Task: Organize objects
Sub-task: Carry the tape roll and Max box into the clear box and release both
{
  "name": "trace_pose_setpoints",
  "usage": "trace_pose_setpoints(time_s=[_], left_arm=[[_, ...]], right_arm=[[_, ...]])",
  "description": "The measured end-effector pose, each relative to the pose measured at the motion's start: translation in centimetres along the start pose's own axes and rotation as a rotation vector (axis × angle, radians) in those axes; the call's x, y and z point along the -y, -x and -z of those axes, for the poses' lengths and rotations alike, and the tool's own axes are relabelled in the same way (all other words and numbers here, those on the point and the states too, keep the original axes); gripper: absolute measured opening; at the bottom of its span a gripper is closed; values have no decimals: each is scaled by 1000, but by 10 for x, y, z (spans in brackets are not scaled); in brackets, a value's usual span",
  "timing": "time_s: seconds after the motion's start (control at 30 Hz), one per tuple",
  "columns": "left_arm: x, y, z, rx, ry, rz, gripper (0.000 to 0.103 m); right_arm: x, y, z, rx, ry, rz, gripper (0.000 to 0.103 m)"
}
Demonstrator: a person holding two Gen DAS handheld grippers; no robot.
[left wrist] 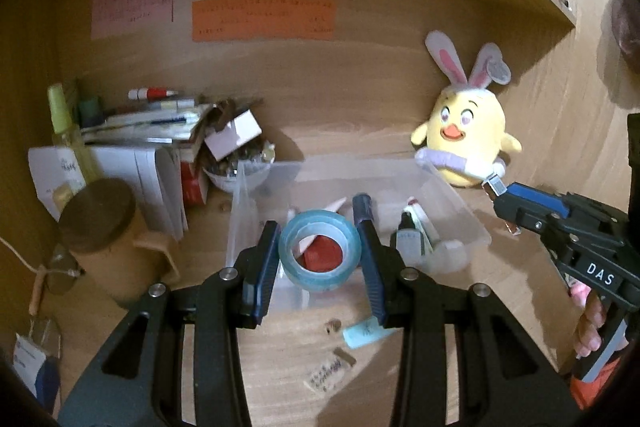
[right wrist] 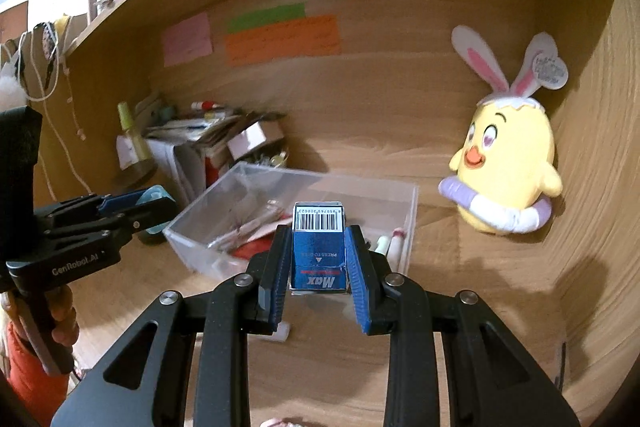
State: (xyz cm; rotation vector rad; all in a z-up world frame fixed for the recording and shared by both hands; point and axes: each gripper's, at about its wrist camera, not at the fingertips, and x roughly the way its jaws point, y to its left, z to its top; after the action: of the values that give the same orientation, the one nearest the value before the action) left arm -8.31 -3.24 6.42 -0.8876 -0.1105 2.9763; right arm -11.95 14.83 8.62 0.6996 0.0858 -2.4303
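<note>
My left gripper is shut on a roll of clear blue tape and holds it over the near part of a clear plastic box that holds a red item, pens and small bottles. My right gripper is shut on a small blue Max staple box just in front of the same clear box. The right gripper also shows at the right edge of the left wrist view. The left gripper shows at the left of the right wrist view.
A yellow chick plush with bunny ears leans on the back wall at right. A brown lidded cup, stacked papers and a bowl of clutter stand at left. A light blue note and paper scraps lie on the wooden desk.
</note>
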Motion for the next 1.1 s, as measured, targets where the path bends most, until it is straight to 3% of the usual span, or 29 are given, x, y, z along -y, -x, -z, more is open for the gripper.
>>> trace_pose_setpoints(time_s=[0.2, 0.63, 1.1], left_arm=[[2, -17, -11, -7, 4, 16, 39], [16, -87, -4, -152, -26, 18, 39], [18, -125, 7, -249, -12, 39, 39]], right_arm=[[11, -15, -7, -12, -30, 14, 25], [21, -70, 3, -139, -44, 49, 25], [28, -108, 12, -217, -37, 77, 25]])
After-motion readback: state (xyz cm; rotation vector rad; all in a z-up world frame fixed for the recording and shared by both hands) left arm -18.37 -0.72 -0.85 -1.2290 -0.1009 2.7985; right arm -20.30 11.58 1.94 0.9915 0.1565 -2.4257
